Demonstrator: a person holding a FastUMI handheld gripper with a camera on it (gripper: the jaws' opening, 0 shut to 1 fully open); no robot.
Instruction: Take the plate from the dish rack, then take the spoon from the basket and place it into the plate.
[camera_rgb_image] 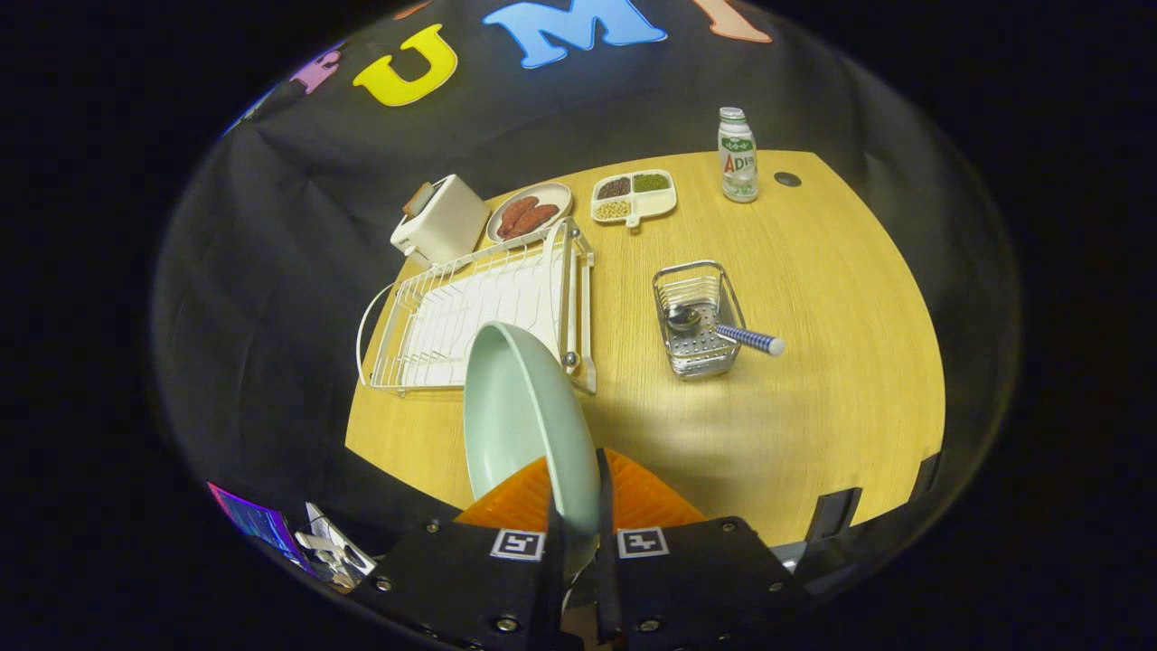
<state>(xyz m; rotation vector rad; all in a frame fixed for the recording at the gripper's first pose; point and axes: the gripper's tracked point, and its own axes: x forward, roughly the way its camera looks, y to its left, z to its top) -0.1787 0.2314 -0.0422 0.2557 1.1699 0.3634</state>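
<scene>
My tongs (576, 506) clench the plate (524, 416) by its rim, edge-up, just clear of the dish rack (470, 316) for setting down.

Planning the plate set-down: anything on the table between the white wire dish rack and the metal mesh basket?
No. In the gripper view, only bare wooden table lies between the white wire dish rack and the metal mesh basket.

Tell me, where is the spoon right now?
The spoon lies in the little metal basket on the wooden table, its striped handle poking over the rim. It is beyond the gripper, which holds the green plate.
</scene>
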